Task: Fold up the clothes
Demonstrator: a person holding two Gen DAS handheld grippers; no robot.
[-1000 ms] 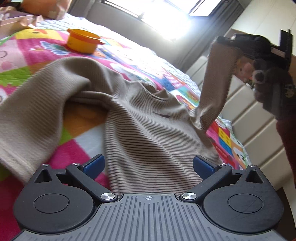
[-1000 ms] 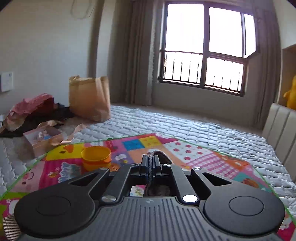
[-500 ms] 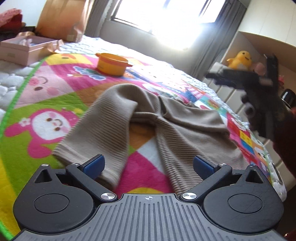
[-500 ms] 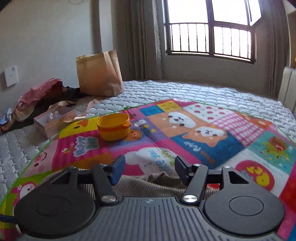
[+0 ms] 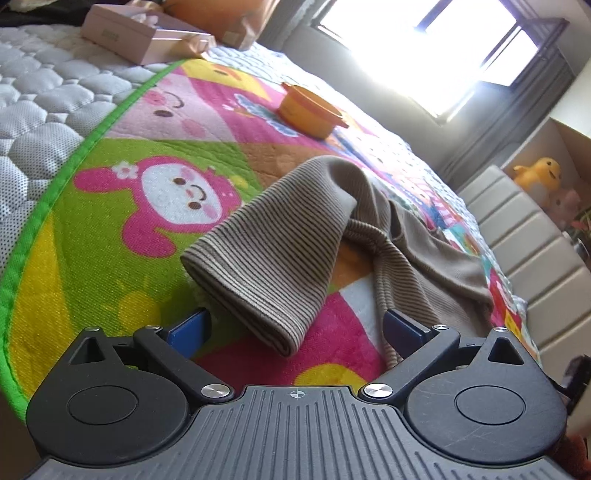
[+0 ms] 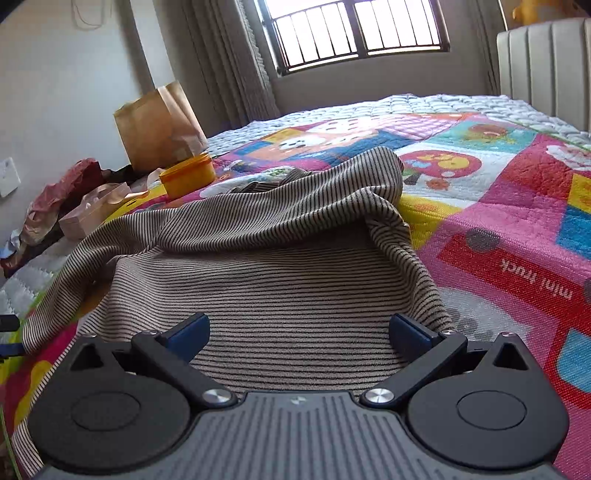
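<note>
A beige shirt with thin dark stripes (image 5: 373, 236) lies rumpled on a colourful cartoon play mat (image 5: 122, 236) on the bed. In the left wrist view one sleeve (image 5: 273, 266) points at me, its cuff just ahead of my left gripper (image 5: 295, 328), which is open and empty. In the right wrist view the shirt's body (image 6: 280, 273) spreads flat, with a fold of cloth humped behind it. My right gripper (image 6: 299, 332) is open and empty, low over the cloth.
An orange bowl (image 5: 310, 110) stands on the mat beyond the shirt; it also shows in the right wrist view (image 6: 188, 175). A pink gift box (image 5: 125, 33), a brown paper bag (image 6: 159, 122) and a padded headboard (image 5: 535, 266) border the bed.
My right gripper has let go of the raised sleeve, opened and come down low over the shirt's body. My left gripper has moved back and left to the other sleeve's cuff.
</note>
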